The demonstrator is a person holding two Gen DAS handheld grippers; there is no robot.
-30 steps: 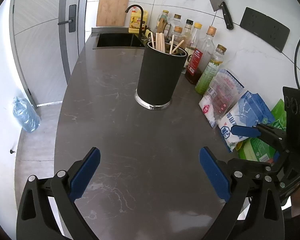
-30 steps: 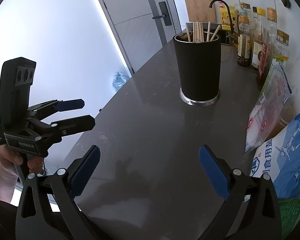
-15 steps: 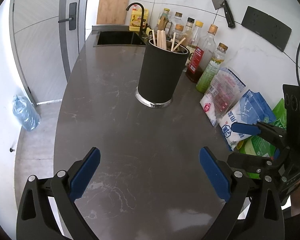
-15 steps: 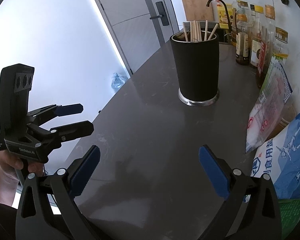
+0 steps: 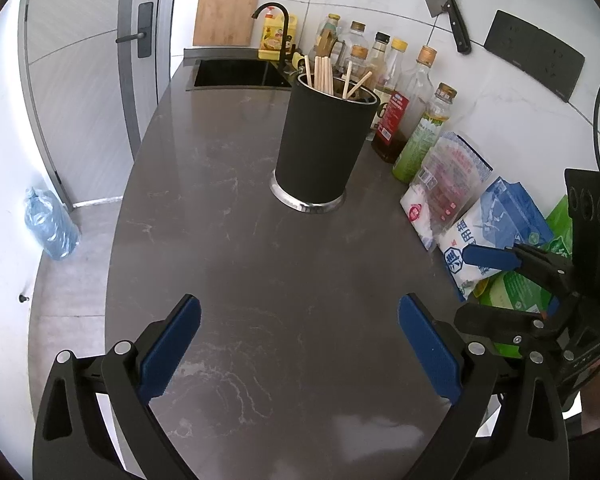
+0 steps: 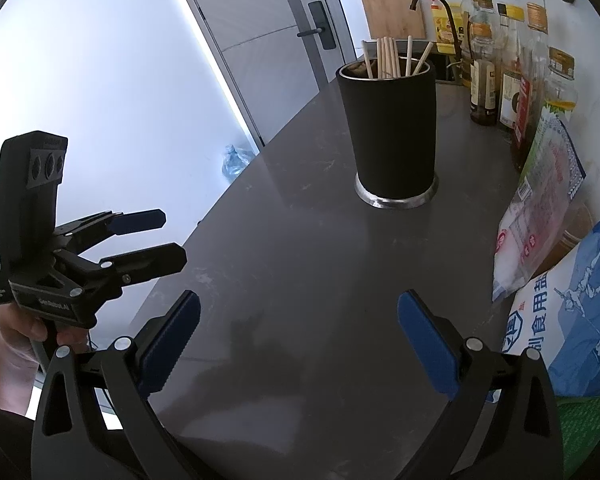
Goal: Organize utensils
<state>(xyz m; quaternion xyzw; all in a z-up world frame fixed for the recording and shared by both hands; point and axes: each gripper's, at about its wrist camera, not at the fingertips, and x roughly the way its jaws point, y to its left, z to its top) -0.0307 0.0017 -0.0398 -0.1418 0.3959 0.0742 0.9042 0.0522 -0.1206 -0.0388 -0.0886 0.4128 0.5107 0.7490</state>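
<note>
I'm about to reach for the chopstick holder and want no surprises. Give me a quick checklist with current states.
1. Left hand-held gripper open and empty: ok.
2. Right hand-held gripper open and empty: ok.
3. Black holder upright on the countertop: ok.
4. Chopsticks inside the holder: ok.
5. Path to the holder free of objects: ok.
6. Gap between the holder and the bottles behind it: cannot tell.

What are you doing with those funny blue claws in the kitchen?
A person holds a two-finger gripper in each hand above the grey countertop. The left gripper and the right gripper are both open and empty, touching nothing. Ahead stands a black utensil holder with wooden chopsticks sticking up out of it. Bottles and food bags line the wall beside it. No loose utensils show on the counter.
</note>
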